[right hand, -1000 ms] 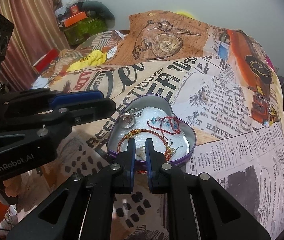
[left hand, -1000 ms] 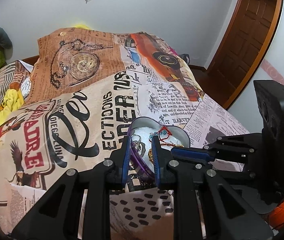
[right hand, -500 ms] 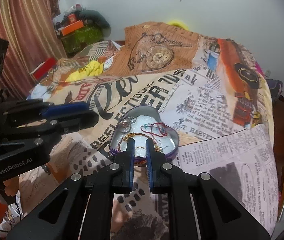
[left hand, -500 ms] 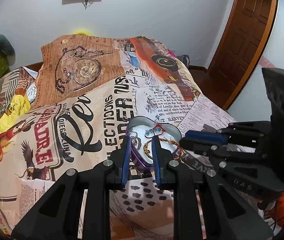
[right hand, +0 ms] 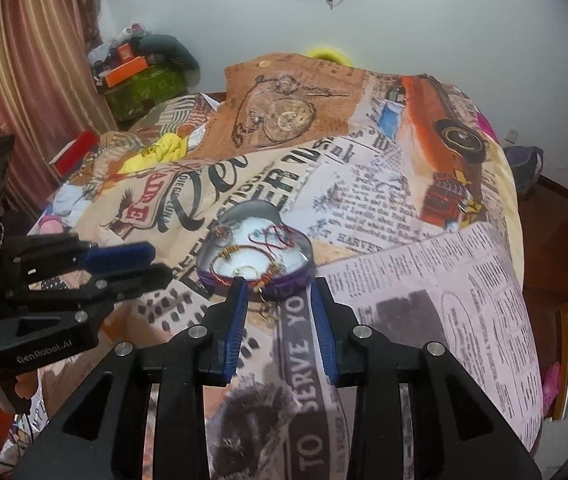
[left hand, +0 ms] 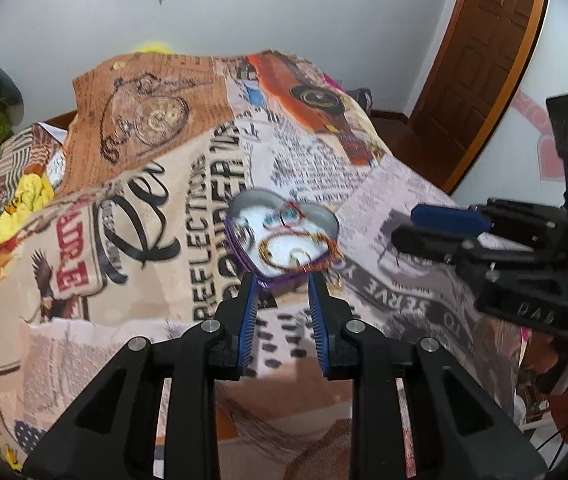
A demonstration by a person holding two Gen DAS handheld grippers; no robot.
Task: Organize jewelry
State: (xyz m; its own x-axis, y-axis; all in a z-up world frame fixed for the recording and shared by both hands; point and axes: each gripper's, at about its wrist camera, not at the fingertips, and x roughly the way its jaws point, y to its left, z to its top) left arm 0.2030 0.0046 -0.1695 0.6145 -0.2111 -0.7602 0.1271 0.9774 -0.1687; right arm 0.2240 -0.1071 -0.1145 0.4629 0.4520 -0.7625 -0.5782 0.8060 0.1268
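A purple heart-shaped tin [left hand: 284, 236] lies open on the printed bedspread, also in the right wrist view [right hand: 253, 252]. It holds a beaded bracelet [left hand: 296, 248], a red cord piece [right hand: 273, 236] and small silver pieces. A gold earring [right hand: 269, 314] lies on the spread just in front of the tin. My left gripper [left hand: 284, 280] is open and empty, just short of the tin's near edge. My right gripper [right hand: 279, 290] is open and empty, also just short of the tin, over the earring.
The bedspread [left hand: 131, 240] covers the whole bed. A wooden door [left hand: 480, 60] stands at the right. Curtains [right hand: 23, 80] and a pile of boxes and clothes [right hand: 139, 72] are at the far left. Yellow cloth [right hand: 163, 152] lies near the pillows.
Both grippers have pulled back from the tin and risen, and both have opened their jaws. The tin now sits farther ahead of the fingertips.
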